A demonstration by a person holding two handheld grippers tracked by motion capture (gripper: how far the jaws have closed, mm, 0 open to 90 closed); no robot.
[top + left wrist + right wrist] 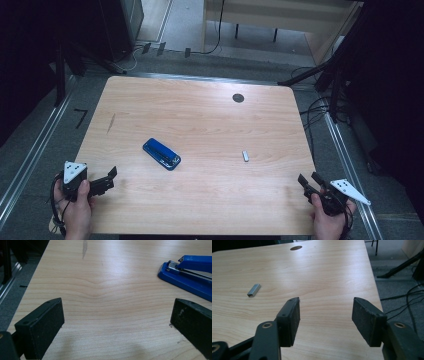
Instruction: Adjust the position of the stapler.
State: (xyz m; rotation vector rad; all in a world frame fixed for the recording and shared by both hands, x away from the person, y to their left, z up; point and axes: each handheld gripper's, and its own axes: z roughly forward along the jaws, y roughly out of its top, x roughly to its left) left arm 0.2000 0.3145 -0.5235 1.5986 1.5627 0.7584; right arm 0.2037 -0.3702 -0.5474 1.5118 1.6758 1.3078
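Note:
A blue stapler [161, 153] lies closed near the middle of the wooden table [200, 115], angled toward the front right. It also shows at the upper right of the left gripper view, stapler [190, 276]. A small silver strip of staples [245, 156] lies to its right, and the same strip of staples [254, 290] appears at the left of the right gripper view. My left gripper [111, 179] rests at the front left corner, open wide with bare wood between its jaws. My right gripper [310, 181] sits at the front right corner, open and empty, well short of the staples.
A round dark cable hole [238, 98] sits near the table's far edge. A dark streak [111, 123] marks the wood at the left. Metal rails, cables and stand legs lie on the floor around the table, with a wooden bench [280, 20] behind.

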